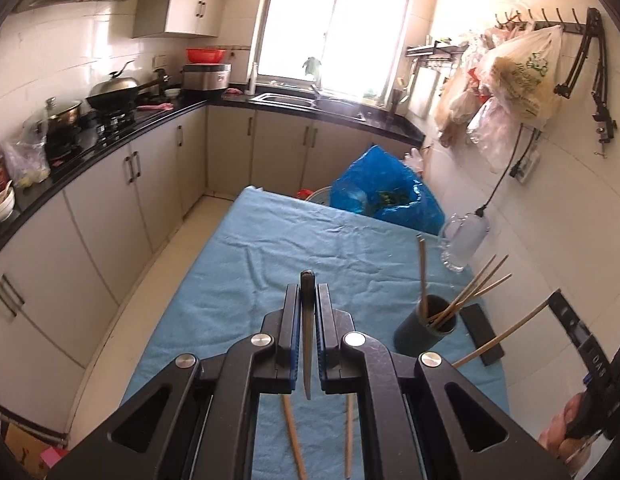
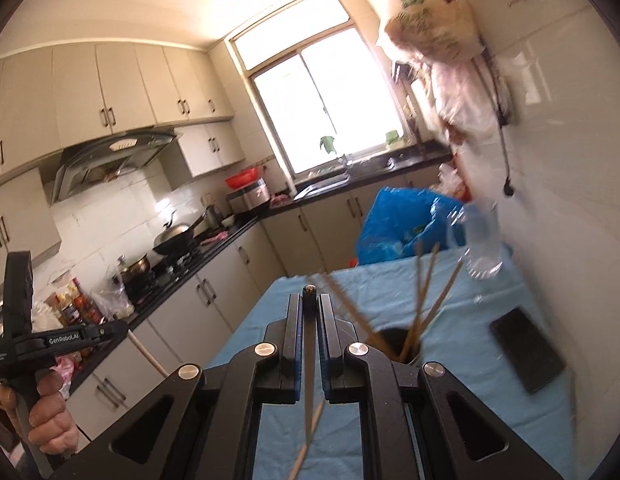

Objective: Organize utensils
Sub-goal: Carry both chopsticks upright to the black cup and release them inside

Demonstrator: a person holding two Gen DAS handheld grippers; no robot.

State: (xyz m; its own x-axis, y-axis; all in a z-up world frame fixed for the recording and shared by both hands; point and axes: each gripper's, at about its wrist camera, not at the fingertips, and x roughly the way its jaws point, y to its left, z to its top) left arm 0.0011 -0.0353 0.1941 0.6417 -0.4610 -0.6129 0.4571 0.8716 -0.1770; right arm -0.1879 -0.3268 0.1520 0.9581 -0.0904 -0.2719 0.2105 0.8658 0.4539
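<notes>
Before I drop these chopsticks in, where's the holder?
In the left wrist view, the holder stands on the blue cloth at right, between the glass mug and the black slab.

Sunlit window [image 1: 334, 28] above dark counter [image 1: 110, 140], cream cabinets [image 1: 110, 208], white tiled walls [image 1: 570, 240].

L hand-held gripper [image 1: 308, 292]: black linkage arms, blue pads, silver pivot screws | R hand-held gripper [image 2: 309, 302]: same build | L side: white "GenRobot.AI" lettering
</notes>
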